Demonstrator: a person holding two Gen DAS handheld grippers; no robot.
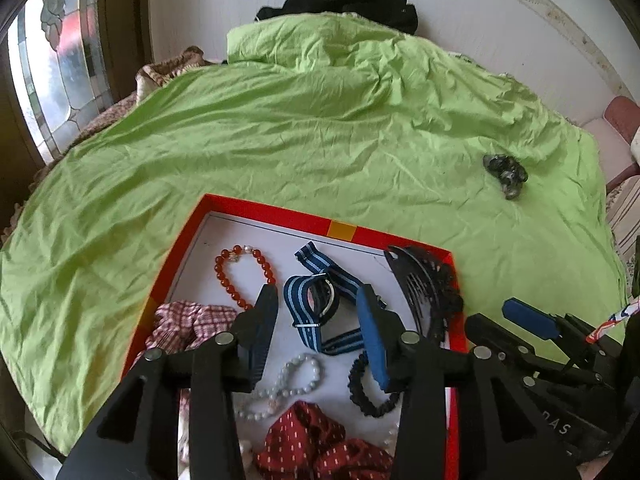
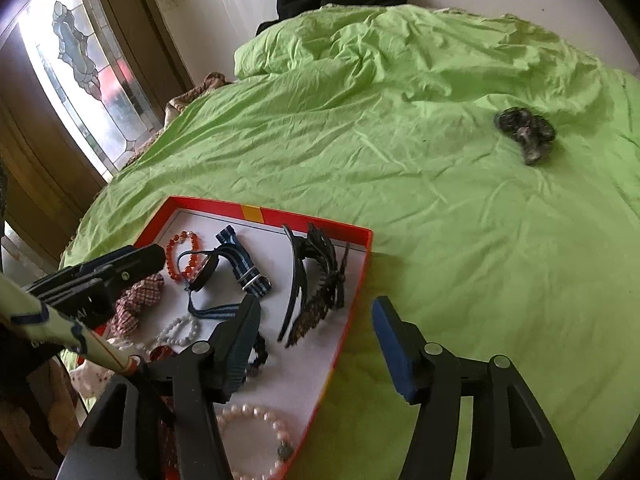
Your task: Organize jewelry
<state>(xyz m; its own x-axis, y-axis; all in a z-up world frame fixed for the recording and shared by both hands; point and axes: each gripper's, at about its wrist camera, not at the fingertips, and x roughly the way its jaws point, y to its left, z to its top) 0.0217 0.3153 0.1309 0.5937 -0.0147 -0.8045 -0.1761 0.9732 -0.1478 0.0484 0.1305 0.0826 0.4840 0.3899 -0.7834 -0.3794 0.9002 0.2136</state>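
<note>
A red-rimmed tray with a white floor lies on the green sheet, also in the right wrist view. It holds a red bead bracelet, a blue striped watch strap, black hair combs, a pale bead bracelet, a black elastic band and checked and red scrunchies. A dark hair clip lies alone on the sheet to the right, also in the right wrist view. My left gripper hangs open and empty over the tray. My right gripper is open and empty over the tray's right edge.
The green sheet covers the bed, bunched at the back. Black clothing lies by the wall. A stained-glass window is on the left. A pink bead bracelet sits at the tray's near end.
</note>
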